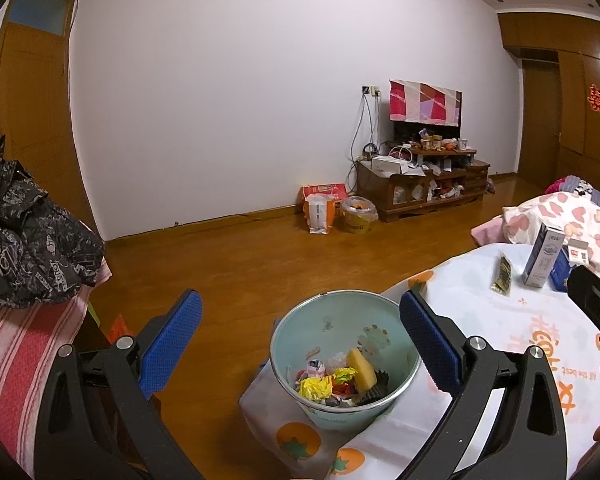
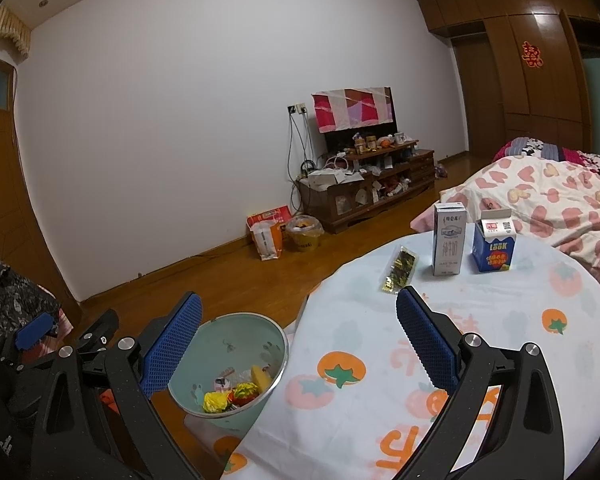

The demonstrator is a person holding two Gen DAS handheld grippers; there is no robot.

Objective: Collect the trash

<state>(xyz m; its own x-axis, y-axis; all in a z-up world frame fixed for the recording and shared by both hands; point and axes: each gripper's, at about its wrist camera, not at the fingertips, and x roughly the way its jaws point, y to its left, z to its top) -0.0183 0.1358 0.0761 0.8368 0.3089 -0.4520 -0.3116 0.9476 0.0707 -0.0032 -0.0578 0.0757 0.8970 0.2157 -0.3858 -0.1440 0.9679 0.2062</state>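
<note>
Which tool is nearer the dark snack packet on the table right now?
Right. The right tool hangs open over the table edge with the snack packet just ahead of it. The left tool is open over the bin, packet farther off to its right.

Blue carton [image 1: 562, 270] half hidden behind tall carton [image 1: 543, 255] — bin [image 1: 342, 312] btm trash unclear.

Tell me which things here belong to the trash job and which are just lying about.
For the job: green bin with scraps inside, dark wrapper, white carton, blue carton, both open grippers, left and right.

Lying about: bed quilt, TV cabinet, black jacket, orange bag.
</note>
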